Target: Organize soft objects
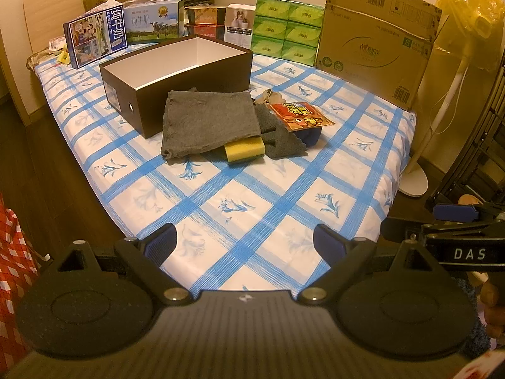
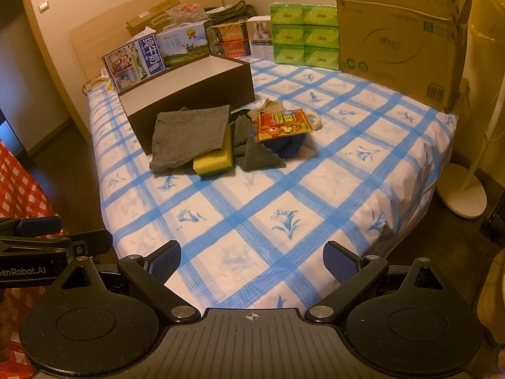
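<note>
Folded grey felt cloth [image 2: 189, 135] drapes over a yellow rectangular sponge [image 2: 213, 161], touching the open dark-brown cardboard box [image 2: 195, 91]

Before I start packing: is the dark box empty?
Apparently empty: the dark box is lidless, showing bare white inner walls. Its floor is hidden, so cannot tell fully.

A bed [image 1: 252, 189] is covered by a blue-checked sheet. On it are set 1 open dark box [image 1: 176, 75], a grey cloth [image 1: 208, 120], a yellow sponge [image 1: 244, 150], possibly socks, and cartons [image 1: 375, 34] behind.
</note>
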{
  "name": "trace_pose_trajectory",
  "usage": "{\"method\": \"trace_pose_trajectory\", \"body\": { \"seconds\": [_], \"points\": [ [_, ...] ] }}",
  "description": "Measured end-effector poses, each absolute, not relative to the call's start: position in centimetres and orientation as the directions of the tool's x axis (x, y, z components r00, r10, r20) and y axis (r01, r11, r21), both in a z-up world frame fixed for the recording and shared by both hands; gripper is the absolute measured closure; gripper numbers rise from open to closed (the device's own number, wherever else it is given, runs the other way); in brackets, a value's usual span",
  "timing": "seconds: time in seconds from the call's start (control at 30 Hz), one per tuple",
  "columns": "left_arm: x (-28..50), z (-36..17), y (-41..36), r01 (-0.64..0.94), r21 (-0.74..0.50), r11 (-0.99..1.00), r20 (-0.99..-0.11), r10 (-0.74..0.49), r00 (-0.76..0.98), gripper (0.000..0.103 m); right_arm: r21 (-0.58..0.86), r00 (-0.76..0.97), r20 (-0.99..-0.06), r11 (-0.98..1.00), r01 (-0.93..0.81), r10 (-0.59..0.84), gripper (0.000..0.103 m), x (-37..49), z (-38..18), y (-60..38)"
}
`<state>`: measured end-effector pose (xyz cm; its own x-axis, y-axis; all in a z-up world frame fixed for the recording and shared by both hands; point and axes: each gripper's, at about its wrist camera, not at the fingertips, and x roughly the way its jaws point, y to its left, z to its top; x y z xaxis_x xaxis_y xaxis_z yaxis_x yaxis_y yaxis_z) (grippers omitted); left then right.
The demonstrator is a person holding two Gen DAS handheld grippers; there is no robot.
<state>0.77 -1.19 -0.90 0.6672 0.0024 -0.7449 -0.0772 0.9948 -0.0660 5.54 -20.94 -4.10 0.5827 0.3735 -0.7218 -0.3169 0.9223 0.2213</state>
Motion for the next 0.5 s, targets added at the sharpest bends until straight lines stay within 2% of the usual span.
{"method": "trace_pose_trajectory", "body": {
  "seconds": [0.5],
  "points": [
    [1.6,-3.0,0.1,-0.076,-0.059,0.995,-0.749,0.006,0.662,0.010,0.224,0.582,-0.722,0.923,-0.314,0.373,0.006,6.3,-5.0,-20.8]
  ]
}}
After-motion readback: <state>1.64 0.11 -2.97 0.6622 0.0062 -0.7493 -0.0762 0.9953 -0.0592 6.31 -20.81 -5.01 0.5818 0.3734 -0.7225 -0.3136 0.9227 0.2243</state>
